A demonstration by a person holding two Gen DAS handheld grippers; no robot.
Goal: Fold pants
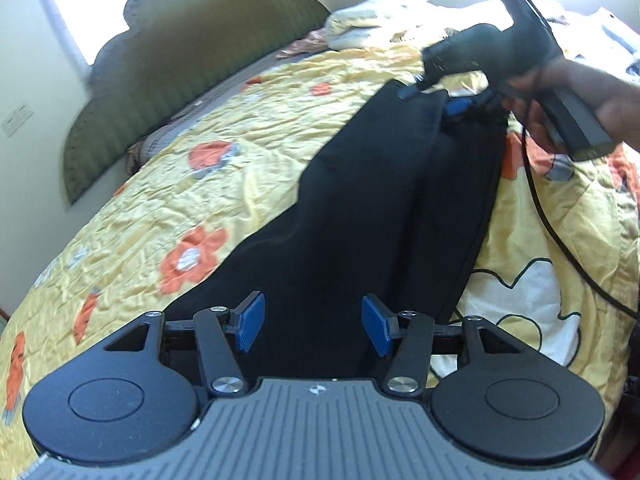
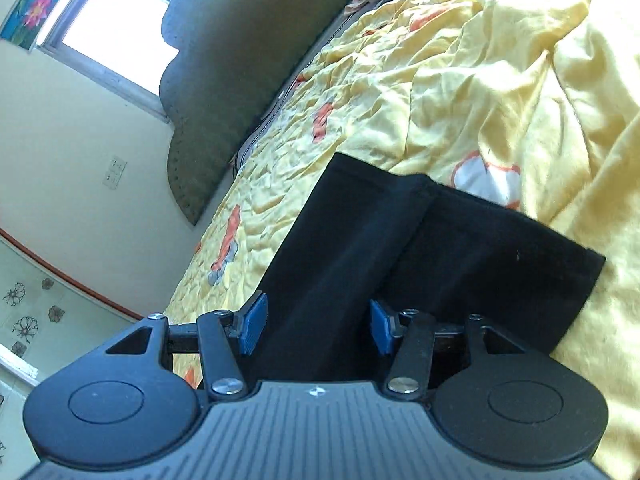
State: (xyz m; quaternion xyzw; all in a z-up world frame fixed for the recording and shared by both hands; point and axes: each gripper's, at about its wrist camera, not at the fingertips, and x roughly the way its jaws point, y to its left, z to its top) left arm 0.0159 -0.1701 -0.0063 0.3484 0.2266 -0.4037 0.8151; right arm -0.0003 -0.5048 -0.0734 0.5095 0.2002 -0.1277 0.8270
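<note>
Black pants (image 1: 360, 208) lay lengthwise, legs side by side, on the bed (image 1: 168, 184). Left gripper (image 1: 316, 326) and right gripper (image 2: 316, 330) hovered over opposite ends, jaws apart, gripping nothing.

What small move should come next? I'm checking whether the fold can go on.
Probably close both grippers on the pants: the left gripper and right gripper are open over the black cloth, lying lengthwise on the yellow bedspread.
</note>
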